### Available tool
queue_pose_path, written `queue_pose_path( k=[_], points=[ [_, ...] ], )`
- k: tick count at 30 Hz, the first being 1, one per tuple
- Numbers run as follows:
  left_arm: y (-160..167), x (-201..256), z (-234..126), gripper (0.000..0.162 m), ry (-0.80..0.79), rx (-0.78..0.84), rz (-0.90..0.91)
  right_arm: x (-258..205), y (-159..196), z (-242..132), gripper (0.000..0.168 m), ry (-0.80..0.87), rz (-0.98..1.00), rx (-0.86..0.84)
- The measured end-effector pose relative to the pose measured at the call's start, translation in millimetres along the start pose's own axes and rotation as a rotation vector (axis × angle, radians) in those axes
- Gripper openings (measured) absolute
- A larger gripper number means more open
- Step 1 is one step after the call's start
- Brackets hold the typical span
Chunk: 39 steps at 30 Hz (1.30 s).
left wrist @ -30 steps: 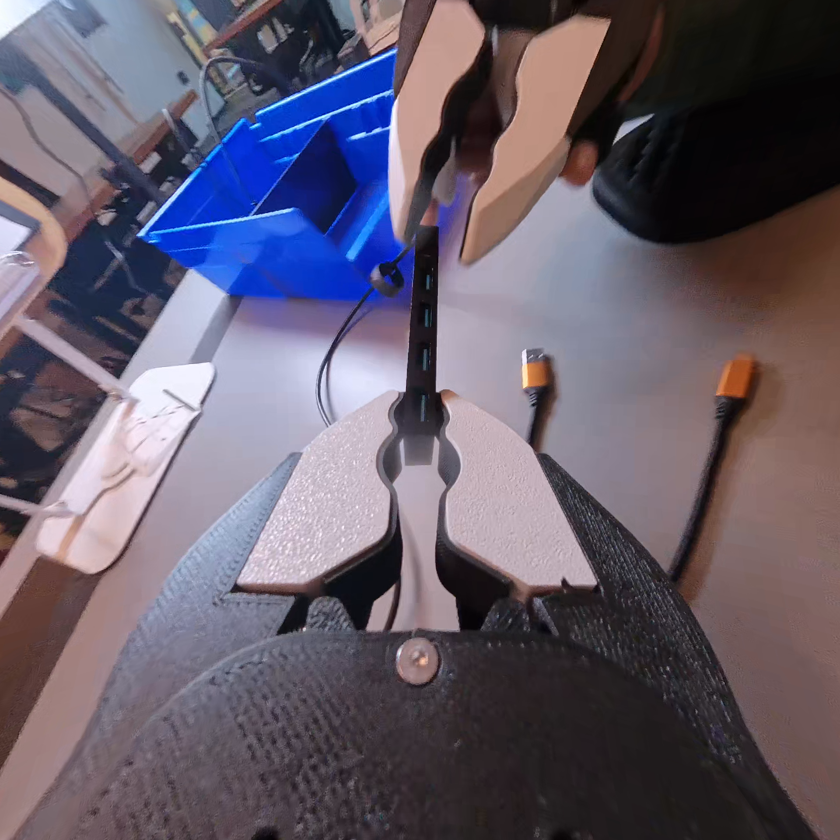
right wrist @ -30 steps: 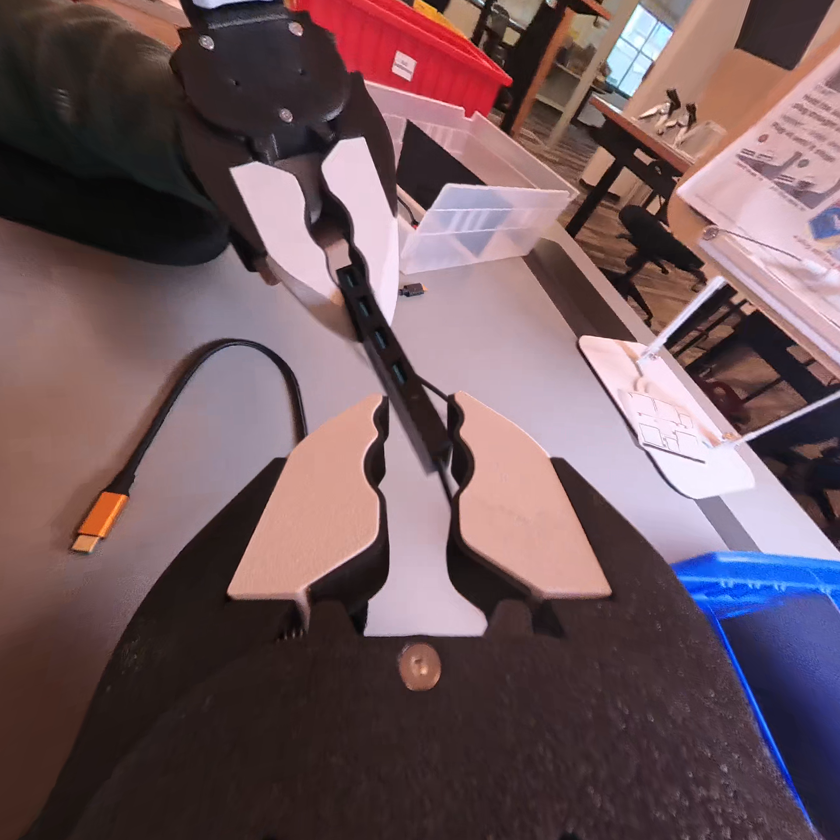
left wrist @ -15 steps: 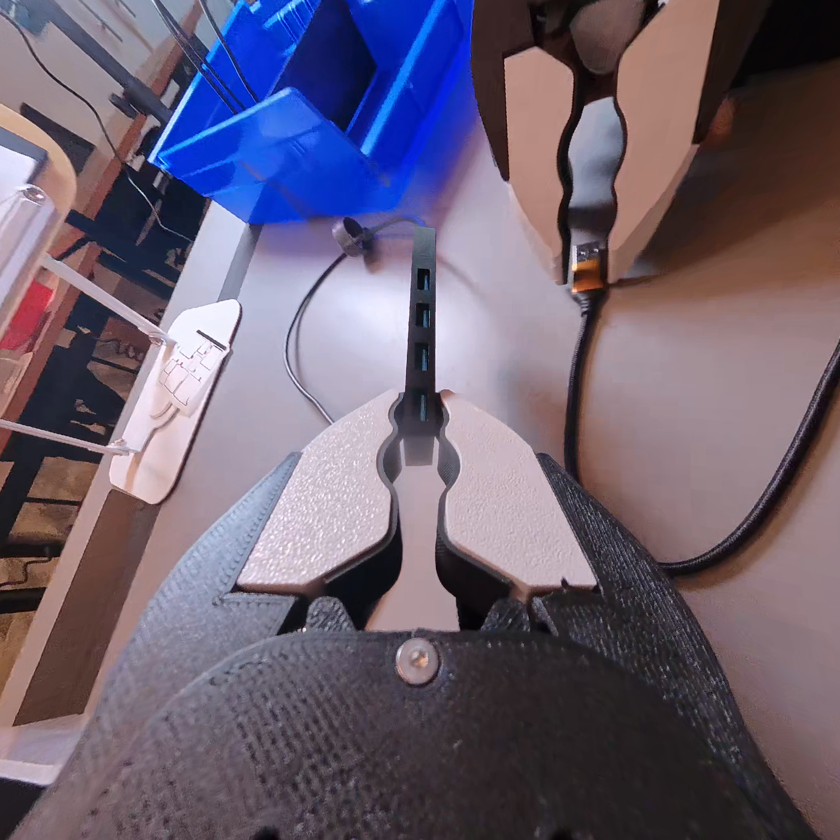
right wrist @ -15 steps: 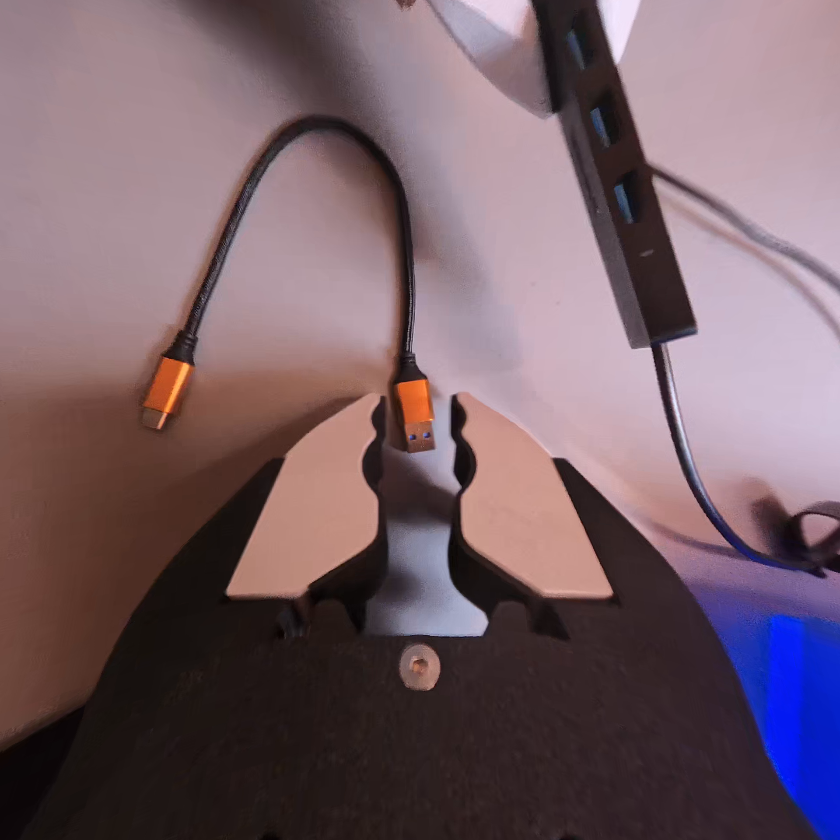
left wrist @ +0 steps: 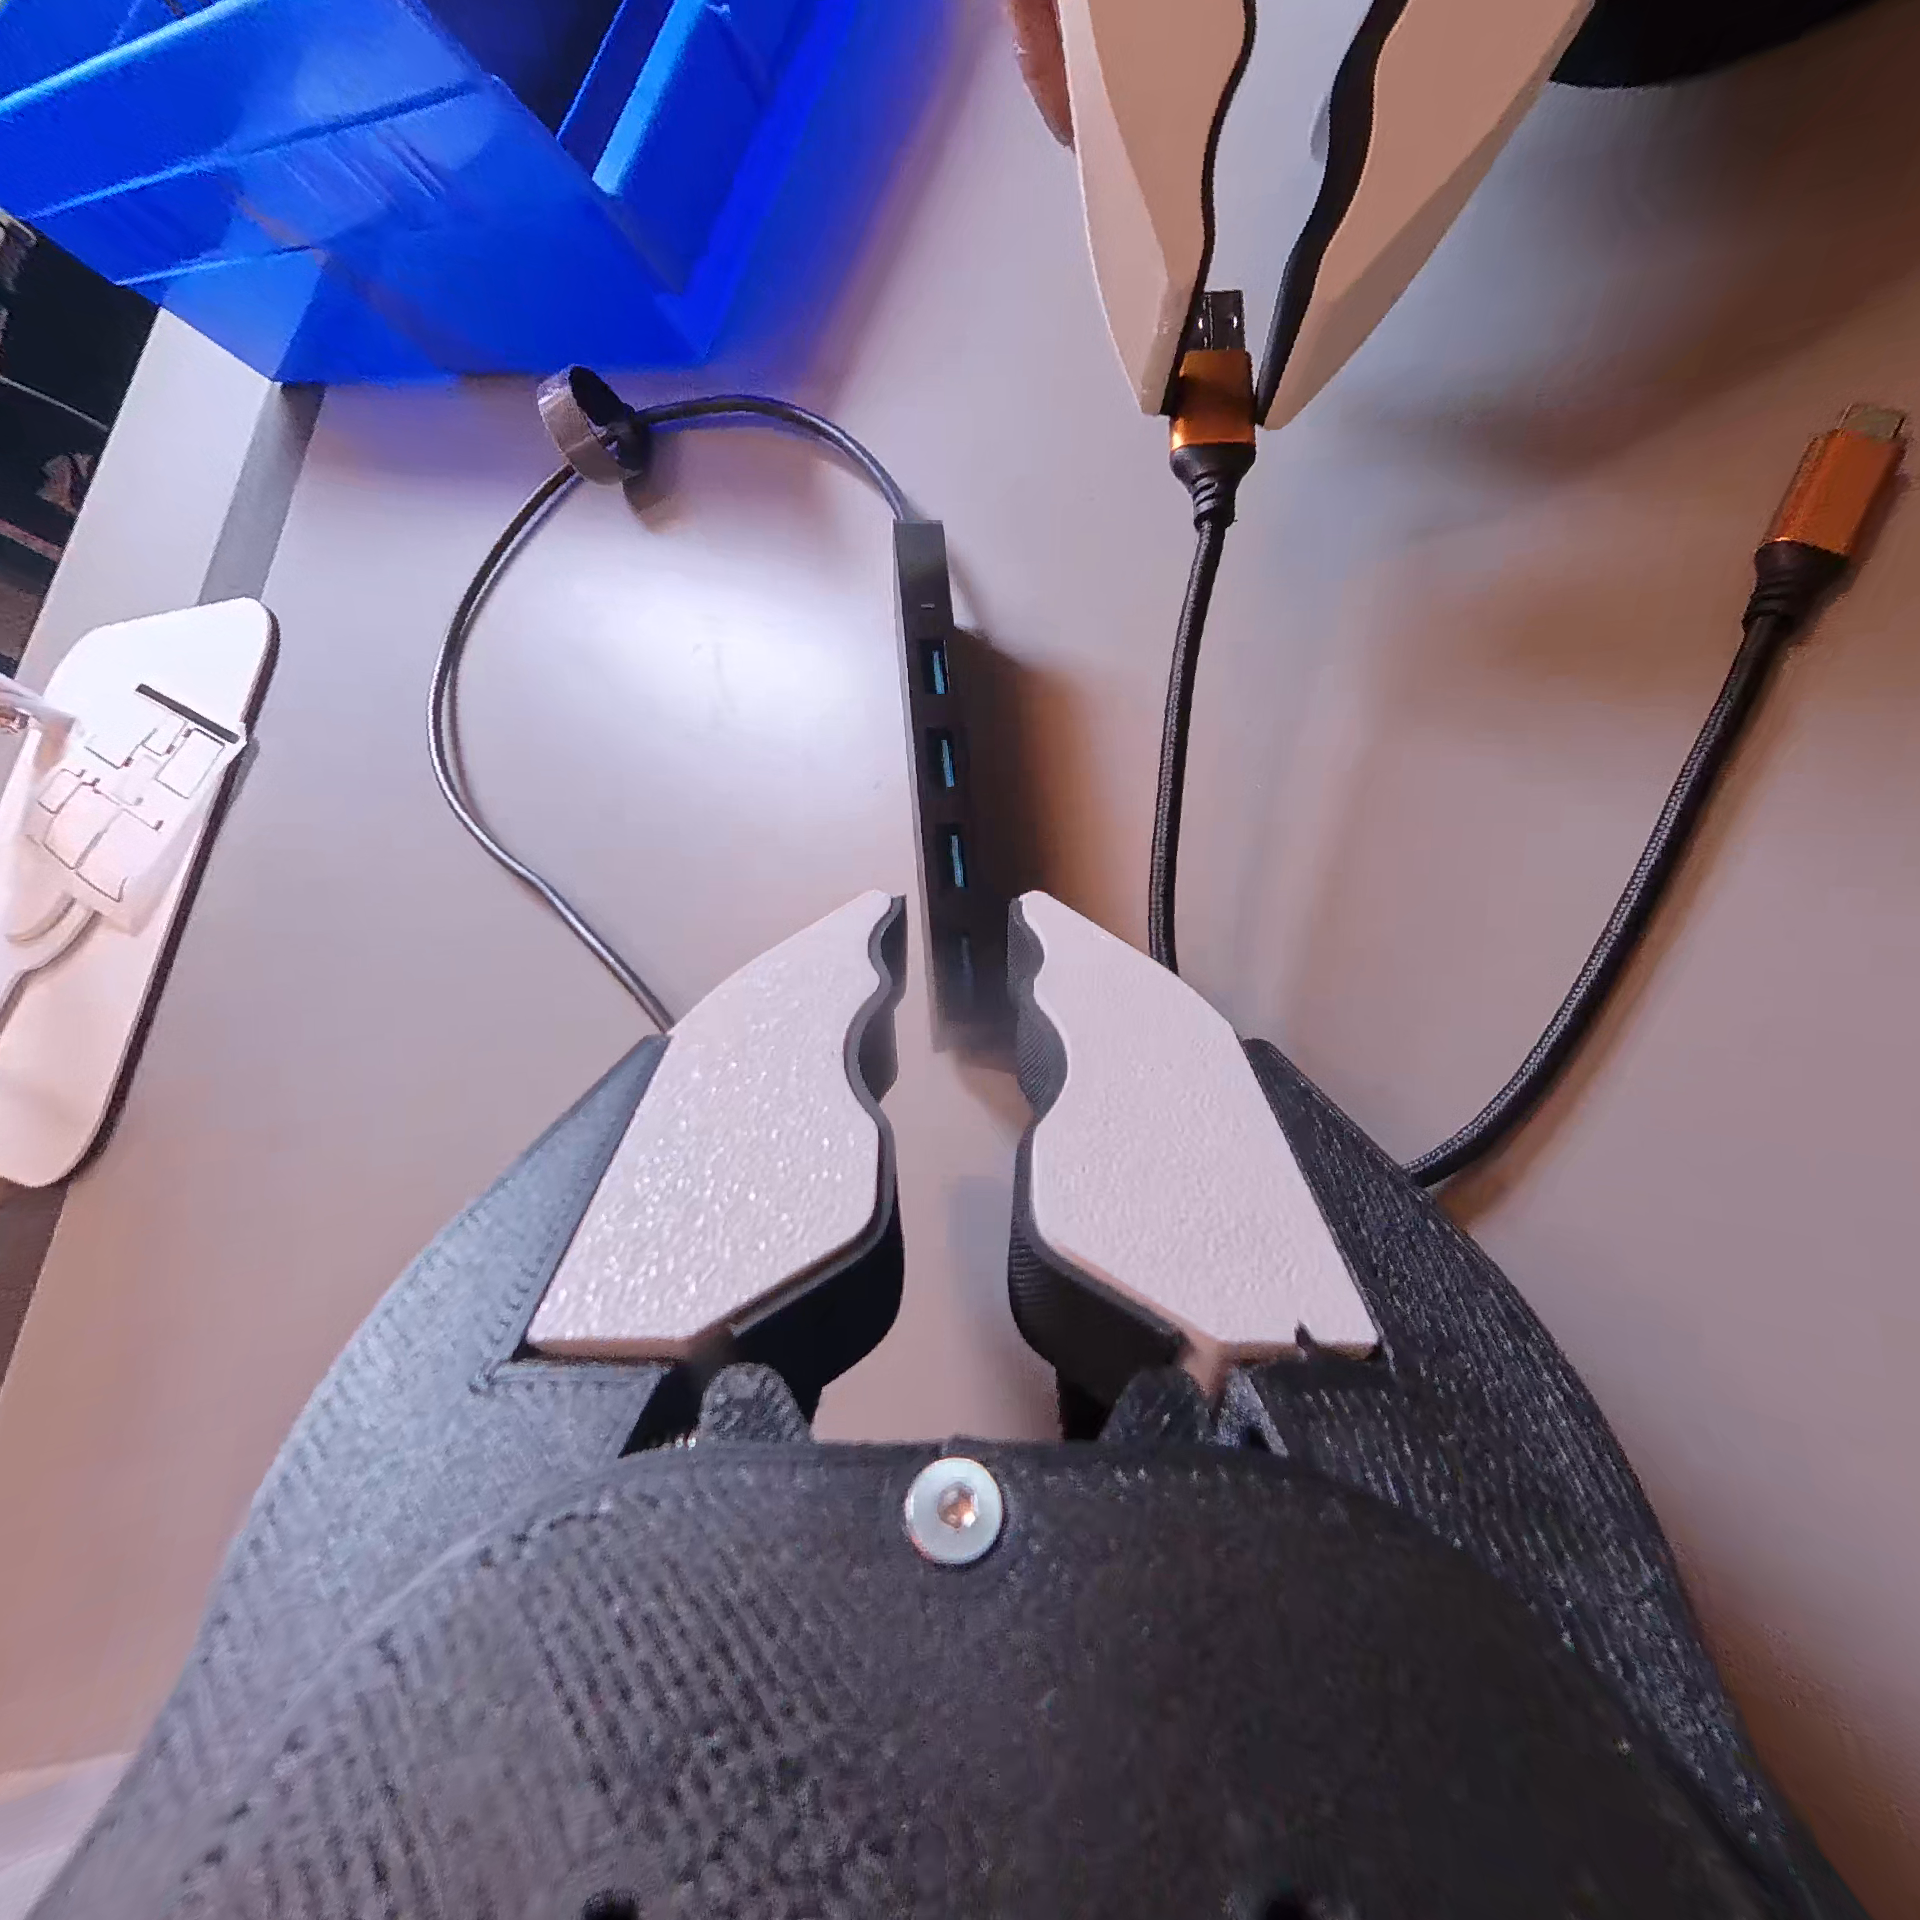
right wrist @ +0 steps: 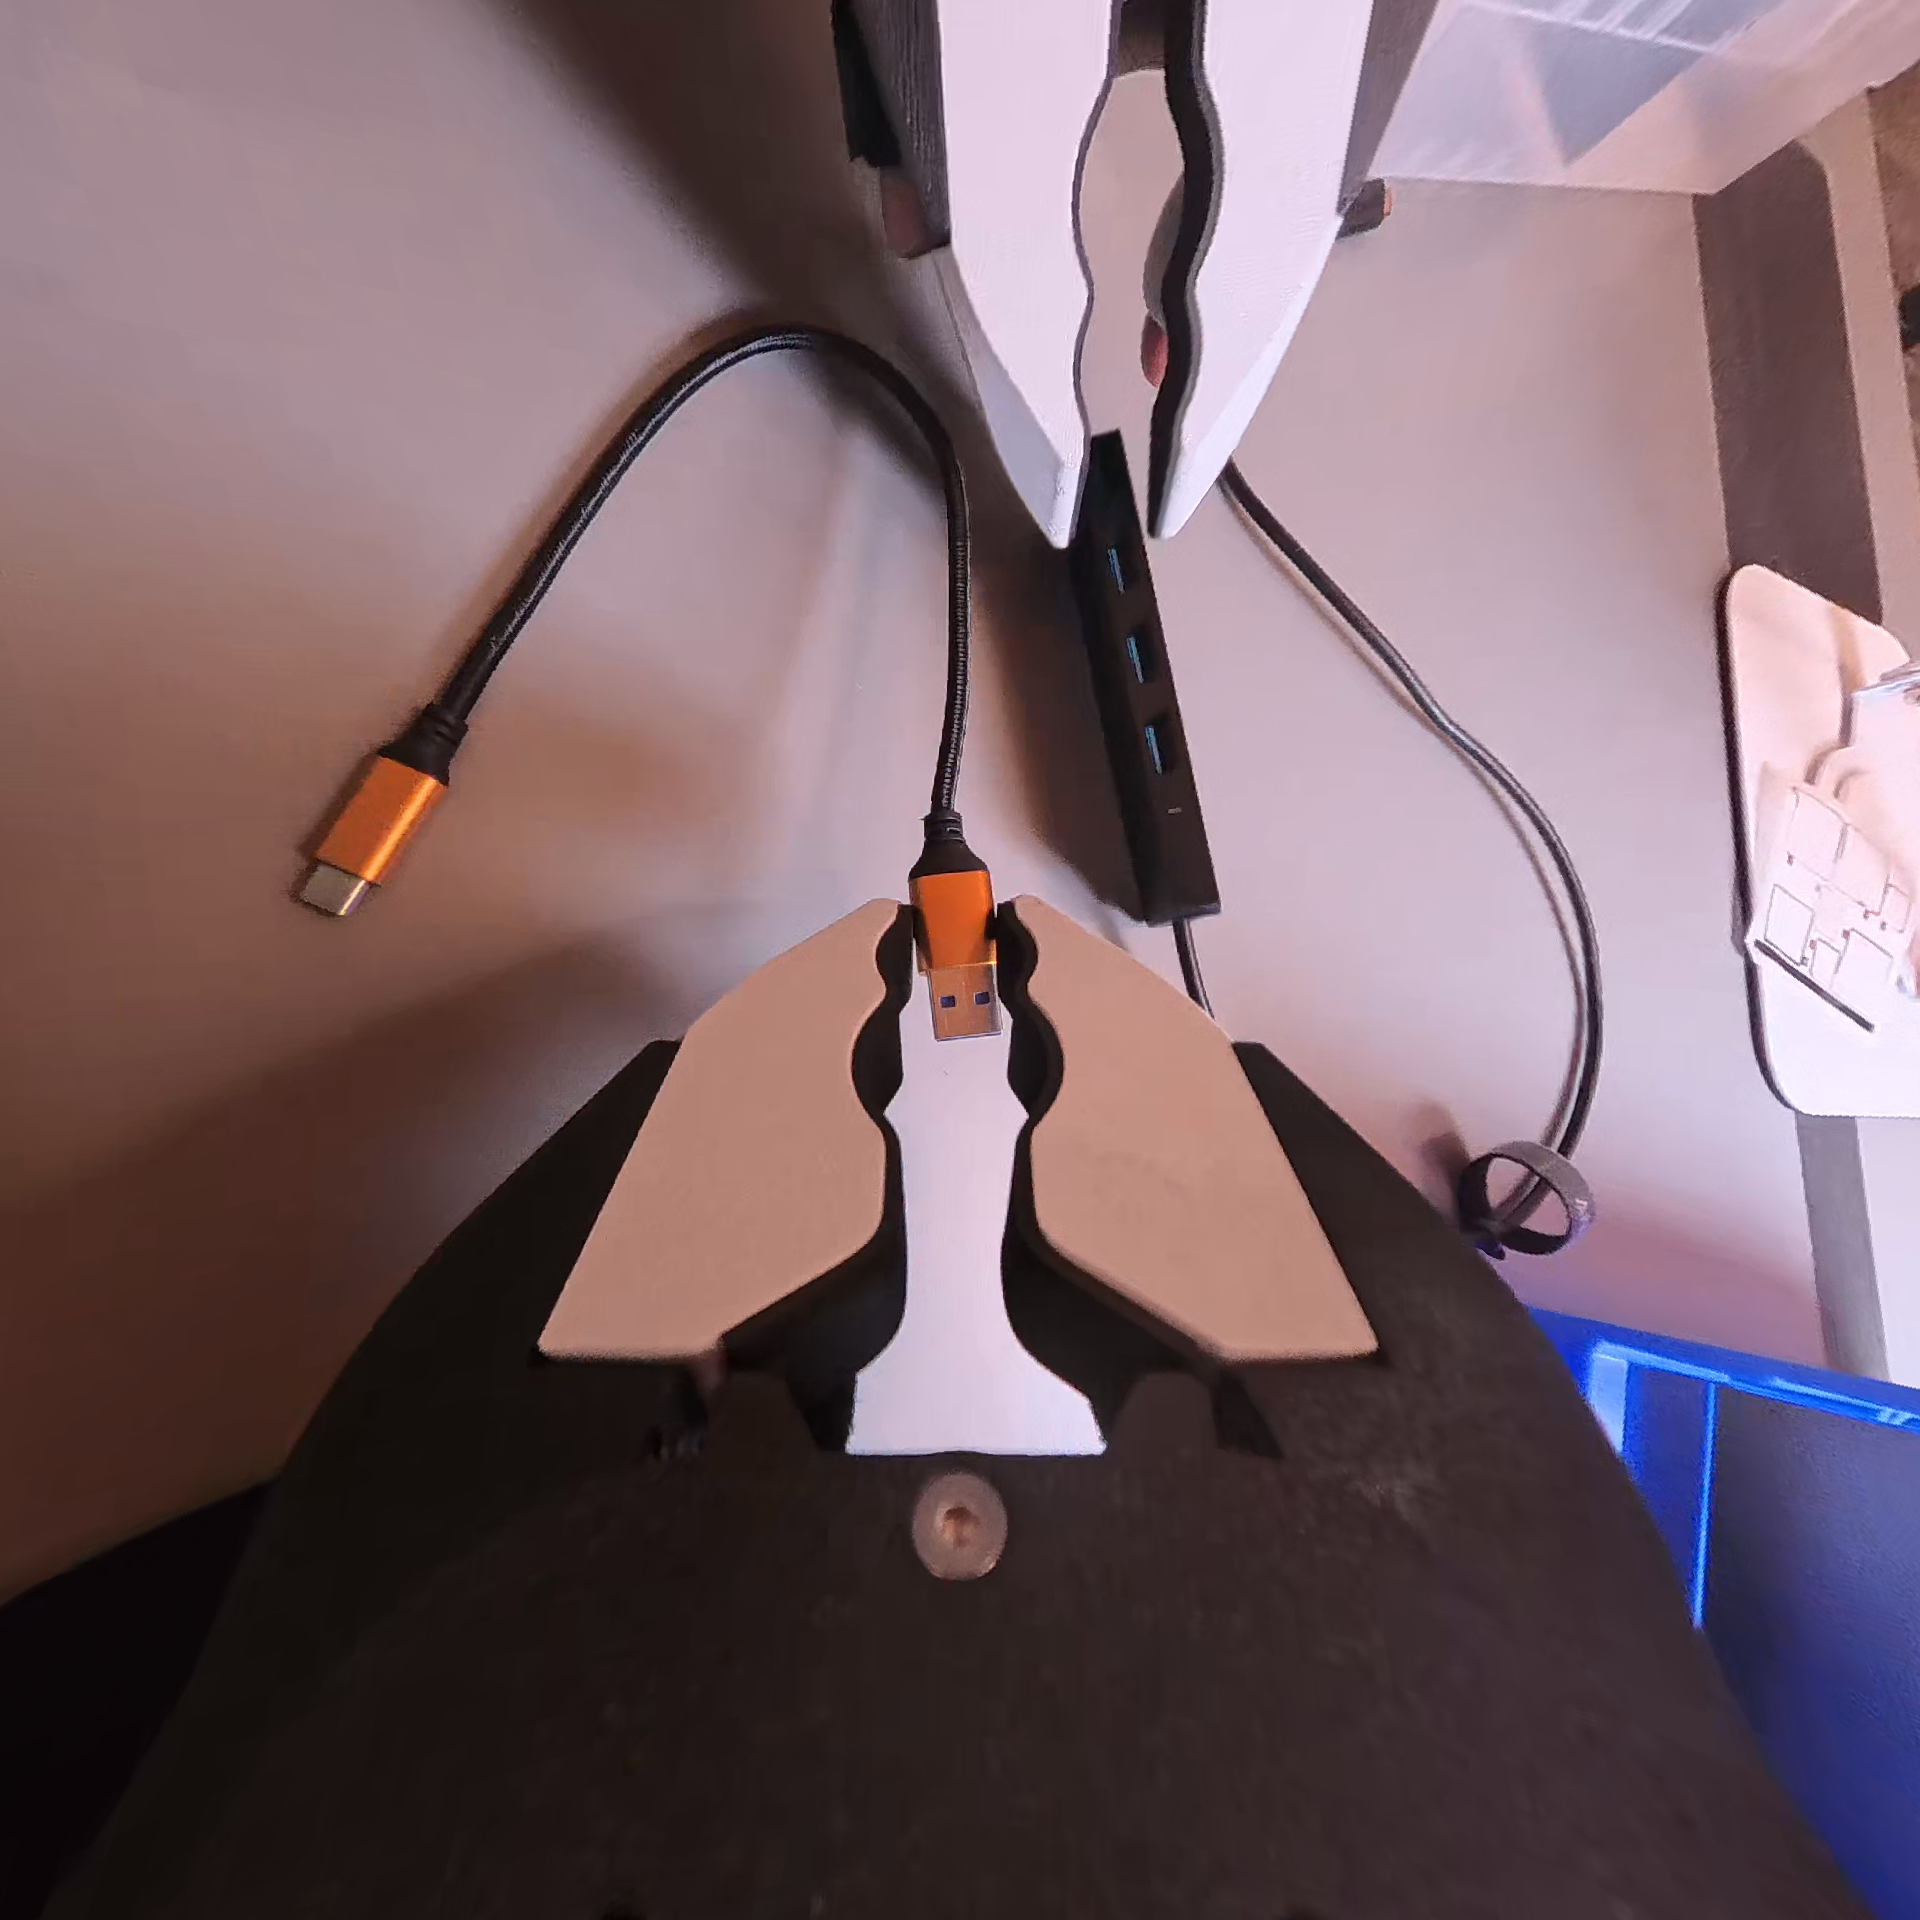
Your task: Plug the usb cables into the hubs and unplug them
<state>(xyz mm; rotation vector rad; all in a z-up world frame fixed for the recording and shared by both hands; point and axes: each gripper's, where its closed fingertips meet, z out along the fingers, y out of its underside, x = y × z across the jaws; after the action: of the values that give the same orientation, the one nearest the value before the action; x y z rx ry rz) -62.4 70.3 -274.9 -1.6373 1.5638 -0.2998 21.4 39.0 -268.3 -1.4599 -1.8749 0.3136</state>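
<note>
A slim black USB hub (left wrist: 940,748) with blue ports lies along the grey table. My left gripper (left wrist: 954,920) is shut on its near end, and it also shows in the right wrist view (right wrist: 1117,525). My right gripper (right wrist: 956,914) is shut on the orange USB-A plug (right wrist: 966,1003) of a black braided cable (right wrist: 951,644). The plug's metal tip points back toward the camera. In the left wrist view the right gripper (left wrist: 1216,416) stands to the right of the hub's far end. The cable's orange USB-C plug (right wrist: 374,831) lies loose on the table.
The hub's thin lead loops left to a grey strap (left wrist: 587,426). A blue bin (left wrist: 312,208) stands behind it. A white stand base (left wrist: 114,883) lies at the table's left edge. A clear plastic box (right wrist: 1610,94) sits behind the left gripper. Across from one pair of fingers to the other is roughly 10 cm.
My right gripper left the hub's far end, moved to the USB-A plug and closed on it. My left gripper tipped down, bringing the hub low over the table.
</note>
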Motion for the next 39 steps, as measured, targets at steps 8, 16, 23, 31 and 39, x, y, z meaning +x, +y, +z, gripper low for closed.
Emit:
queue_pose_path(
  k=[8, 16, 23, 31, 39],
  points=[
    [-37, 12, -28, 0.025, 0.018, 0.137, 0.041, 2, -14, -5, 0.016, 0.027, 0.016, 0.039],
    [-59, 39, -6, 0.004, 0.019, 0.173, 0.088, 3, -71, -16, 0.001, 0.057, 0.125, 0.264],
    [-90, 29, -32, 0.004, 0.084, 0.466, -0.115, 23, -97, -61, 0.037, 0.115, 0.22, 0.6],
    [-98, 30, -36, 0.004, 0.075, 0.529, -0.112, 30, -88, -64, 0.034, 0.009, 0.412, 0.693],
    [-91, 43, -34, 0.004, 0.084, 0.459, -0.043, 9, -95, -43, 0.016, -0.135, 0.447, 0.655]
  ],
)
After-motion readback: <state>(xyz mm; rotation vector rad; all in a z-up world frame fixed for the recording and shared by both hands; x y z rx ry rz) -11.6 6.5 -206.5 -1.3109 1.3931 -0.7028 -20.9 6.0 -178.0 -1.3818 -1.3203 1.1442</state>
